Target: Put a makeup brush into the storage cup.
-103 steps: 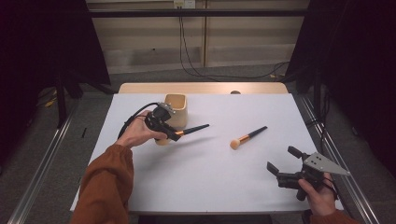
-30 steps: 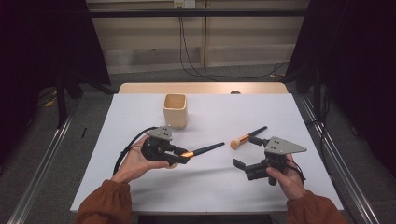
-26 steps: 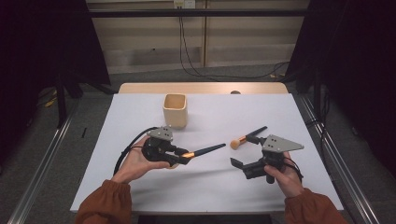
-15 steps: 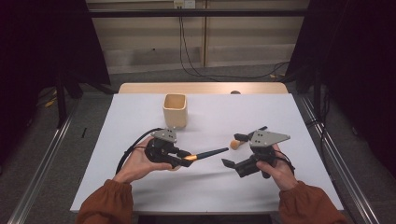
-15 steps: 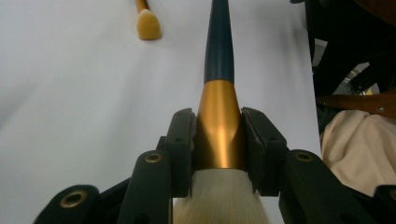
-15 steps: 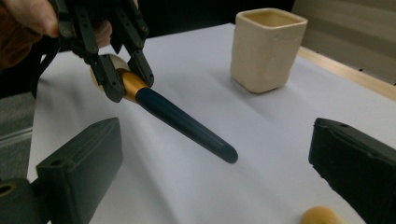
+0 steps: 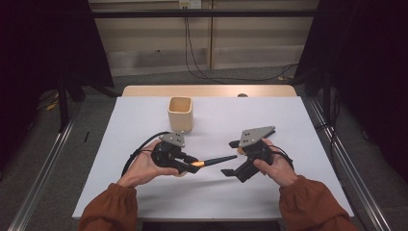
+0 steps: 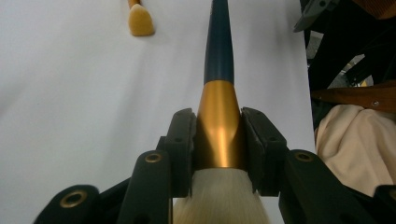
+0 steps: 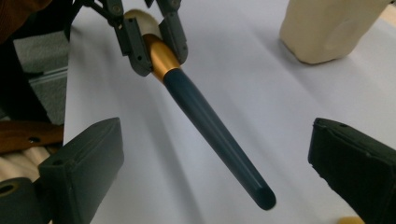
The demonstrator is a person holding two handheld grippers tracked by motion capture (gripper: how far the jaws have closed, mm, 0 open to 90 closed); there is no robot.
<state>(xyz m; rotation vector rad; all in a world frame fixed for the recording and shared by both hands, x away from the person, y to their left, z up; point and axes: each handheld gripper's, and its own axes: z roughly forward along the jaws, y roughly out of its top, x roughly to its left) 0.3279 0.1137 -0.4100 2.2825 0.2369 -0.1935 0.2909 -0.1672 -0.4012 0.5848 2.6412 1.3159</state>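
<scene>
Brush [image 7: 211, 160] sits clamped in the left gripper [image 7: 185, 163], jaws pinched tight on the gold ferrule, so the dark blue handle sticks out toward 3 o'clock in the high view, hovering just above the white table [image 7: 288, 115]. In the left gripper view you can see both black pads squeezing that gold collar with the pale bristles [image 8: 219, 198] bunched up right behind them, and the handle running off to 12 o'clock.

Right gripper [image 7: 235, 159] is the opposite story: jaws spread wide, nothing in them. It's at about 3 o'clock from the brush, and the handle tip points into the gap. The right gripper view has one pad at each bottom corner and the handle end [image 9: 261, 196] hanging between them, touching neither.

Cream cup [image 7: 181, 113] stands upright on the table at roughly 12 o'clock from the left gripper, a bit apart. A second, smaller brush [image 8: 138, 18] lies on the table, tan bristle head showing at 11 o'clock in the left gripper view.
</scene>
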